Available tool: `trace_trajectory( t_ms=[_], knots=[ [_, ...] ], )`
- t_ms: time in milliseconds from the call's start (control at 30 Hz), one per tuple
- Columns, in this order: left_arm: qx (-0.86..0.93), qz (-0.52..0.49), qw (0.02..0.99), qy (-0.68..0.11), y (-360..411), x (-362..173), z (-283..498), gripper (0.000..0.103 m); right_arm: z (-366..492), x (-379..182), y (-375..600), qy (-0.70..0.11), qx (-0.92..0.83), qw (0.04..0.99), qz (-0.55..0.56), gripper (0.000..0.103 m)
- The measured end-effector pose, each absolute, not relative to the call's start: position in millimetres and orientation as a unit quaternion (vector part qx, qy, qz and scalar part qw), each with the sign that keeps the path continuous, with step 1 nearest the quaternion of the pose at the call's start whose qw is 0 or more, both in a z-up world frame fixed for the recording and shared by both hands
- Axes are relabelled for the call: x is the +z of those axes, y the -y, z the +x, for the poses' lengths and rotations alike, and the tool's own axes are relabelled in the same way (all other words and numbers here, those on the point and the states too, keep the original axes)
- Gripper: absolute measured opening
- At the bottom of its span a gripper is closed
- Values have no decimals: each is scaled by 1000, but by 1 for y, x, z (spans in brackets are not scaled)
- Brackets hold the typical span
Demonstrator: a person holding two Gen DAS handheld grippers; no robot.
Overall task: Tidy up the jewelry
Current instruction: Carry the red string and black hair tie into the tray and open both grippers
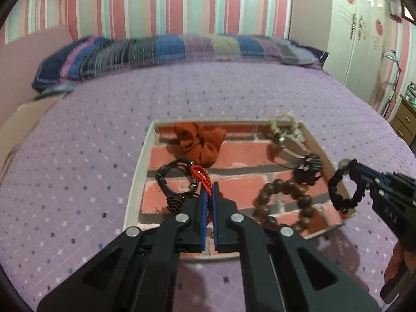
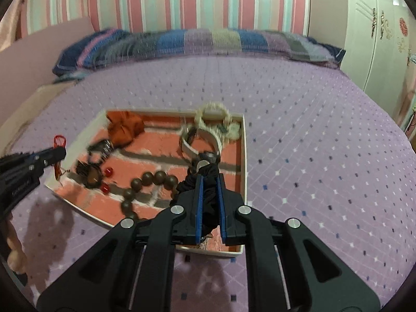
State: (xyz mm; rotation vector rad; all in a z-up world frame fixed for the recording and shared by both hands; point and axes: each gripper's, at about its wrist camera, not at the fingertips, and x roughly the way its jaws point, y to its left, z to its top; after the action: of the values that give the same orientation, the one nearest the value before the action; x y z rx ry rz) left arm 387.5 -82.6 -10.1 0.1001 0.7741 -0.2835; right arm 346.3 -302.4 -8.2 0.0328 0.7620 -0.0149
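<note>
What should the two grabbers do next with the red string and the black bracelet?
Probably lower both and let go. The left gripper pinches the red braided cord and the right gripper grips the black beaded bracelet, both above the brick-patterned tray.

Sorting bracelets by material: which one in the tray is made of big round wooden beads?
The brown bead bracelet at the tray's near right; the others are cord, braid or pale beads.

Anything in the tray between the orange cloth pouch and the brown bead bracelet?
Nothing: bare brick-pattern tray floor separates the orange cloth pouch from the brown bead bracelet, clearest in the left wrist view.
</note>
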Motion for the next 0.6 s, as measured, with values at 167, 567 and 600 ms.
trace_trajectory(
  t_ms=[167,567,600],
  knots=[
    [-131,56,905,-401,76,-37,402,4,359,-38,300,-401,-9,916,14,11],
    [-127,49,897,-421,68,-40,403,5,363,-32,294,-412,5,911,-7,63],
    [-128,45,897,-420,66,-36,401,6,361,-29,295,-411,11,911,-2,64]
  ],
)
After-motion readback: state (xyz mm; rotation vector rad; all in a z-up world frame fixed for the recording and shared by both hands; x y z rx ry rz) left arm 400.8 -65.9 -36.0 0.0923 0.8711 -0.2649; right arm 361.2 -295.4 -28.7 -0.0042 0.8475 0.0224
